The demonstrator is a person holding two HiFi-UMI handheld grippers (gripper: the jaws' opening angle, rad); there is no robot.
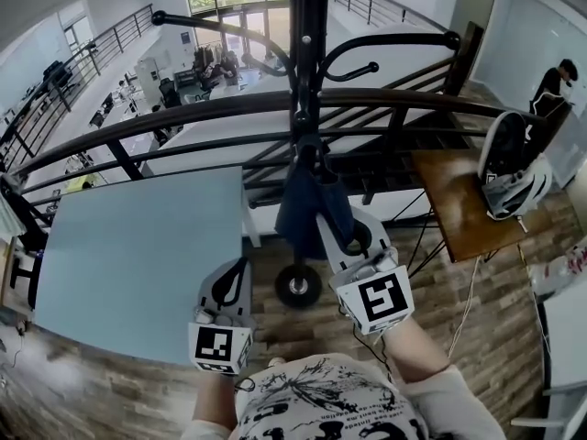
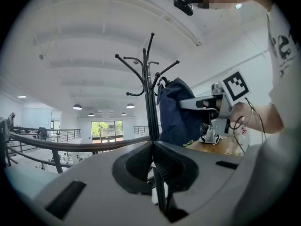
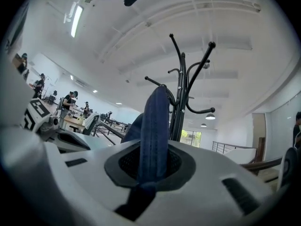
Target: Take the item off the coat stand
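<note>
Right gripper (image 3: 153, 166): we find it clamped on the bag (image 3: 154, 126).
Bag: hangs on the stand (image 1: 308, 53), at the pole's 6 o'clock.
Left gripper (image 2: 153, 161): closed, empty, at the bag's 7 o'clock.

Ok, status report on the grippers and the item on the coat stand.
Right gripper shut on navy fabric item. Left gripper shut, empty. Item hangs on coat stand. Railing stands behind, not blocking.

Coat stand (image 1: 309, 44) top cut off; blue item (image 1: 301, 204) hides lower pole.
</note>
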